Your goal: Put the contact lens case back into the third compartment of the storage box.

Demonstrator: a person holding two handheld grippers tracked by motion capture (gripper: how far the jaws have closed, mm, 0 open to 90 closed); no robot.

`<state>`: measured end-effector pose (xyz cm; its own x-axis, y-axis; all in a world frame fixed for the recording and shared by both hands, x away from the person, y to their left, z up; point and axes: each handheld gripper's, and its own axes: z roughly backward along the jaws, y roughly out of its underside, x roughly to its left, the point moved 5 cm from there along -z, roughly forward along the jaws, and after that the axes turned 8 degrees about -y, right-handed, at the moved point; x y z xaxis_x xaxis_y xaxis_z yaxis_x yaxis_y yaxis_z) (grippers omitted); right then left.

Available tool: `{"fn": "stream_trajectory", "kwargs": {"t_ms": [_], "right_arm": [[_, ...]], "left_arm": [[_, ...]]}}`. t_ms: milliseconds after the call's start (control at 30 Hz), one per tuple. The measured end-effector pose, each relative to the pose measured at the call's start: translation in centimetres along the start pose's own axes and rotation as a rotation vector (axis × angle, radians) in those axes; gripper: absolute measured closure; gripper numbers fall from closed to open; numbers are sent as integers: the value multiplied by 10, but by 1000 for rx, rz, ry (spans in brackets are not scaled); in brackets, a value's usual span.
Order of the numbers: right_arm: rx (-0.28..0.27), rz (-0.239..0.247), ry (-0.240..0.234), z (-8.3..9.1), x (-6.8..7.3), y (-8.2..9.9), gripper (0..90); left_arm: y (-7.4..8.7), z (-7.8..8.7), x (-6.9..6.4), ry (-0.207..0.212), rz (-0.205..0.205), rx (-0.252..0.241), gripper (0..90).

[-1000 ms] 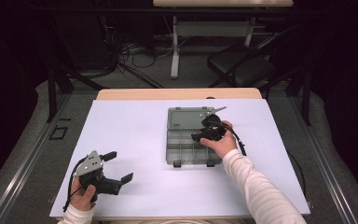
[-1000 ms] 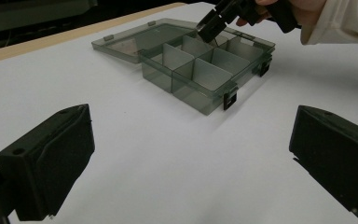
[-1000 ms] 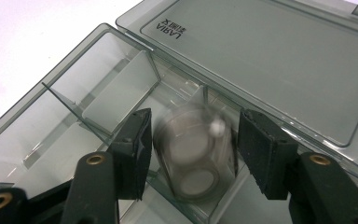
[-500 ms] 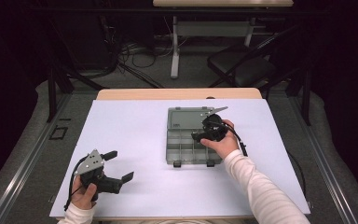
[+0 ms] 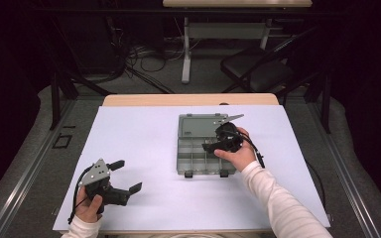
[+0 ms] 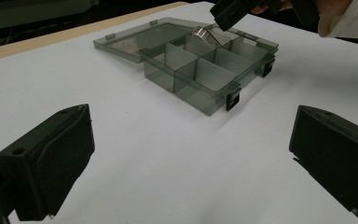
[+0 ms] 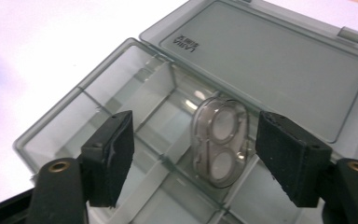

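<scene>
A small clear plastic case (image 7: 220, 142), rounded at the corners and showing two round white discs one above the other inside it, lies tilted in one compartment of the compartment box (image 5: 193, 158), propped against a divider wall. In the left tool's view the same case (image 6: 201, 33) shows as a shiny rounded piece leaning in a far compartment.

The box is smoky grey and see-through, split by thin walls into several cells, with its flat lid (image 7: 279, 60) folded back onto the table and two dark latches on its near edge. It sits on the white sheet (image 5: 144, 144) that covers the table, right of centre.

The right tool (image 7: 193, 161) hangs just over the box with a black pad on either side of the case and a clear gap on both sides; its jaws have just been opening, so the case is released and rests on its own in the box.

The left tool (image 5: 129, 176) rests low at the near left of the table, well apart from the box, jaws spread wide with nothing between them.
</scene>
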<state>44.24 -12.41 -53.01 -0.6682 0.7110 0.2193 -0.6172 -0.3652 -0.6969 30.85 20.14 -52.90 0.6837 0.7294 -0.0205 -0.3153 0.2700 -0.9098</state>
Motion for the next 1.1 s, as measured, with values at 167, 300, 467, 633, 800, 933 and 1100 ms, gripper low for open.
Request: {"fn": "stream_trajectory", "kwargs": {"t_ms": [167, 300, 467, 633, 800, 933, 1100], "right_arm": [[-29, 6, -10, 5, 6, 3, 241], [-53, 13, -5, 11, 14, 6, 233], [-72, 29, -20, 17, 23, 7, 218], [-77, 46, -28, 25, 32, 11, 210], [-84, 46, -31, 32, 39, 18, 207], [-102, 43, -39, 40, 43, 24, 207], [-133, 47, -43, 53, 48, 31, 193]], "left_arm": [[0, 0, 1, -3, 1, -1, 4], [0, 0, 0, -2, 1, 1, 4], [0, 0, 0, 4, -1, 1, 3], [0, 0, 0, 6, -3, 0, 4], [-1, 0, -1, 9, -9, 0, 3], [-1, 1, -1, 4, -8, -4, 3], [-1, 1, -1, -1, -8, -2, 3]]}}
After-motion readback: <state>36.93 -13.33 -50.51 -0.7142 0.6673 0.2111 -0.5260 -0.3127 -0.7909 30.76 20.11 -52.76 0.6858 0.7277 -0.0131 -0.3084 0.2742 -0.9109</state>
